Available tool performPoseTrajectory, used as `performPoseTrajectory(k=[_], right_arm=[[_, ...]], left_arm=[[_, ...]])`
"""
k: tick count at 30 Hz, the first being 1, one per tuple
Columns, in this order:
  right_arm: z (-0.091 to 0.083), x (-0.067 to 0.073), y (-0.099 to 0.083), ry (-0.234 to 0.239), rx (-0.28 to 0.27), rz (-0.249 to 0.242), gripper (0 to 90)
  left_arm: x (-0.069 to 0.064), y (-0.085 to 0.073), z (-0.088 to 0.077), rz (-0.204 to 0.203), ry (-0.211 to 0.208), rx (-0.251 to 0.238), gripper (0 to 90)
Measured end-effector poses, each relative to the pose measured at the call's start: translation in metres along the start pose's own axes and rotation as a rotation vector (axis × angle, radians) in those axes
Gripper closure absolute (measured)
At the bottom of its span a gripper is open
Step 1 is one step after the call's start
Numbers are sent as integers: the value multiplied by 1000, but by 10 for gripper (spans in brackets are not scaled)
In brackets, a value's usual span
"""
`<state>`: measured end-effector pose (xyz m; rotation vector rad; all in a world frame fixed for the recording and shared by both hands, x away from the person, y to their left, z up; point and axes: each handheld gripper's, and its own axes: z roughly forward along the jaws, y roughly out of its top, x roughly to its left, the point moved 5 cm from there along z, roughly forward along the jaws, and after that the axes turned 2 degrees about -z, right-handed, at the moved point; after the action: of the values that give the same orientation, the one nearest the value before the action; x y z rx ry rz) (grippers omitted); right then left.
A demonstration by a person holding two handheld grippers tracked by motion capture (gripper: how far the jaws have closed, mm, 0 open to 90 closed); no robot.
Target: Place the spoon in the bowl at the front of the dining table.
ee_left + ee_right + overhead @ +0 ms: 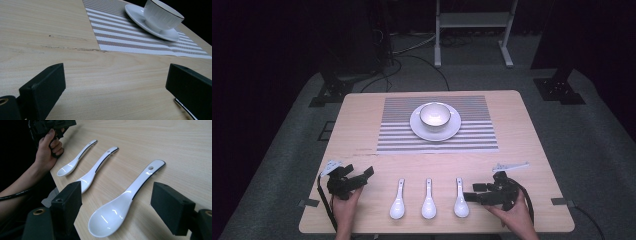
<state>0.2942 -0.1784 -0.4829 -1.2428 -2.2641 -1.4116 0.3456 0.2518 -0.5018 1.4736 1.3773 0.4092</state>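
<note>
Three white spoons (pixel 428 199) lie in a row on the worktop (pixel 362 120) near its front edge, bowls toward the person. High view: right hand-held gripper (pixel 469 192) sits just right of the right spoon (pixel 460 198), aimed at it; left hand-held gripper (pixel 369 175) rests left of the row, apart from the left spoon (pixel 397 200). Farther back, a cup (pixel 435 114) stands on a saucer (pixel 452 131), on a striped mat (pixel 482 140).

Left gripper view: left hand-held gripper (pixel 115 82) released, jaws wide apart, bare wood between them. Mat (pixel 120 37), saucer (pixel 135 12) and cup (pixel 162 15) ahead.

Right gripper view: right hand-held gripper (pixel 116 202) released, jaws spread either side of the right spoon (pixel 125 202), not touching it. The bowl end lies between the jaws, handle pointing away. The other two spoons lie beyond, with the person's left hand (pixel 47 152).

Judgement: pick of the right spoon is about to begin. Risks:
- glazed, curved bowl may squirt out from between flat jaws if closed on the bowl; the handle seems safer
- spoon lies flat, so low jaws may scrape the worktop or push it toward the middle spoon (pixel 96 170)
- it lies close to the front edge; a nudge could send it off
</note>
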Motion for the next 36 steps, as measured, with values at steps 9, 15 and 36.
performPoseTrajectory(k=[9,15,36], right_arm=[[12,-5,6,-3,23,15,265],[17,-11,10,-16,27,35,277],[32,-22,20,-63,62,47,355]], left_arm=[[0,0,0,0,0,0,12],[0,0,0,-1,0,0,12],[0,0,0,-2,-2,-1,12]])
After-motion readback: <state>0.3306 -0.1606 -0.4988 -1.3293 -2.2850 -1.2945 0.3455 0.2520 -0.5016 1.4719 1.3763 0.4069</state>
